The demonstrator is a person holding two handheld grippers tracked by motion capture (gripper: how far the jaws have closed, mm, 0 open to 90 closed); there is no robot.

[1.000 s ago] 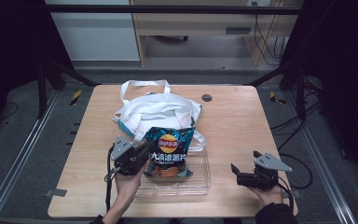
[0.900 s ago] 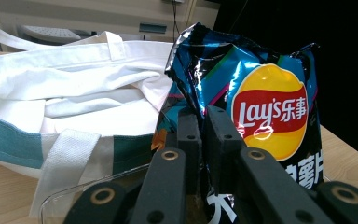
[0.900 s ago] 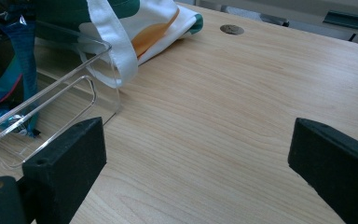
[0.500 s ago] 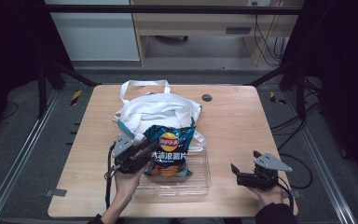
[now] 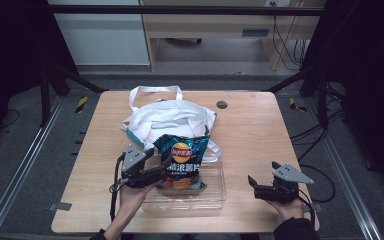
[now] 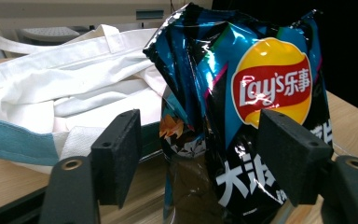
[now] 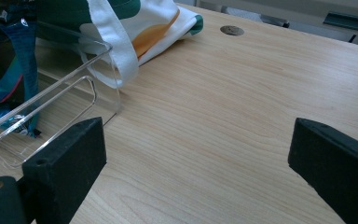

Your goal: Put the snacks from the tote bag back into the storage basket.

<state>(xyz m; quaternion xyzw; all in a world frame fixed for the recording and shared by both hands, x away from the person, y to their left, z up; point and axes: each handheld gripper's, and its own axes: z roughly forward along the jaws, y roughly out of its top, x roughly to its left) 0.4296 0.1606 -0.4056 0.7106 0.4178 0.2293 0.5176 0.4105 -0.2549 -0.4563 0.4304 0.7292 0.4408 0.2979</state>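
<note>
A pale wooden bench (image 5: pixel 260 135); on it a white tote bag (image 5: pixel 170 120), touching a clear plastic tray (image 5: pixel 215 192) in front of it.

A second ago the left tongs (image 5: pixel 164 167) were clamped on the chip bag (image 5: pixel 182 161); their jaws have just been opening and now stand wide, the bag between them unpressed. The bag has sunk slightly, settling into the clear tray (image 5: pixel 215 192).

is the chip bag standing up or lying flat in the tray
Standing up. The chip bag sits on end in the clear tray, leaning back on the white tote bag. The left gripper has just been opening, fingers off the bag.
</note>
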